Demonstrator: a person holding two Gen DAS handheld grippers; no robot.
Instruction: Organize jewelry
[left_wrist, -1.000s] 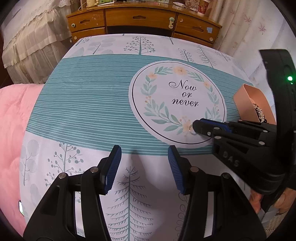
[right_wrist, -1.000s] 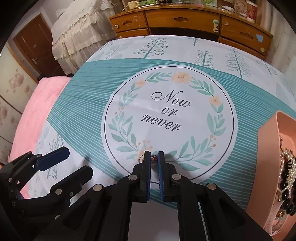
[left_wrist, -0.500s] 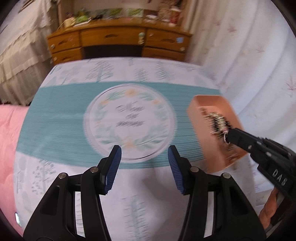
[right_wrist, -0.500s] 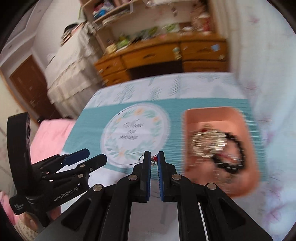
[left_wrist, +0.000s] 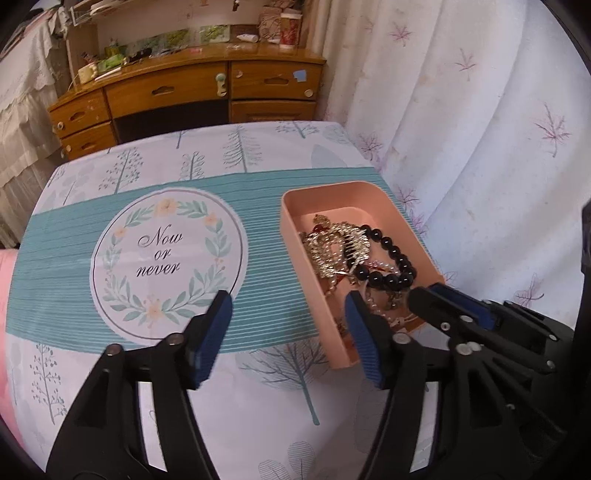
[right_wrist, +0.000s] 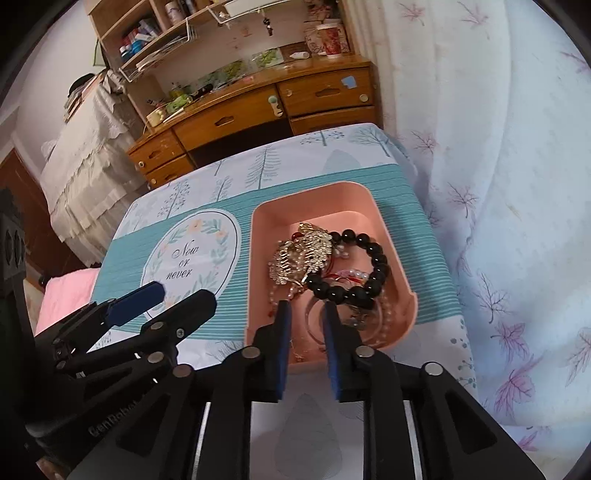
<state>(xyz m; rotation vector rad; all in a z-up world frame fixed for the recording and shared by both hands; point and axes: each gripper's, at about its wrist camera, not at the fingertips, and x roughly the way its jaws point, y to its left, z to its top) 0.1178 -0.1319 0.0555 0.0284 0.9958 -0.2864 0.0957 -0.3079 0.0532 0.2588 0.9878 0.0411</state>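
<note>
- The tabletop (left_wrist: 258, 398) wears a printed cloth: pale ground with drawn trees, a broad band of teal stripes, and a round leaf wreath (left_wrist: 168, 258) with the words "Now or never".
- A pink tray (right_wrist: 369, 206) sits on the teal band just to the right of the wreath, near the right edge of the tabletop.
- Inside the tray lies a heap of jewelry: a black bead bracelet (right_wrist: 354, 291), a gold comb-like ornament (right_wrist: 301, 254), pale pearl strands and a thin ring-shaped piece at the near end.
- The right gripper (right_wrist: 306, 345) hangs over the near end of the tray; its fingers are opening, with a clear gap and nothing pinched between the blue pads.
- The left gripper (left_wrist: 286, 339) is beside the tray on the wreath side, over the striped band; its fingers are spreading wide and hold nothing.
- Beyond the tray, past the far edge of the tabletop, stands a wooden desk (left_wrist: 192, 88) with drawers, its top crowded with small items, and shelves above it.
- To the tray's right hangs a white curtain (left_wrist: 480, 129) with purple leaf prints.
- Far to the tray's left, a pink blanket (right_wrist: 62, 295) and lace-trimmed white fabric show.
</note>
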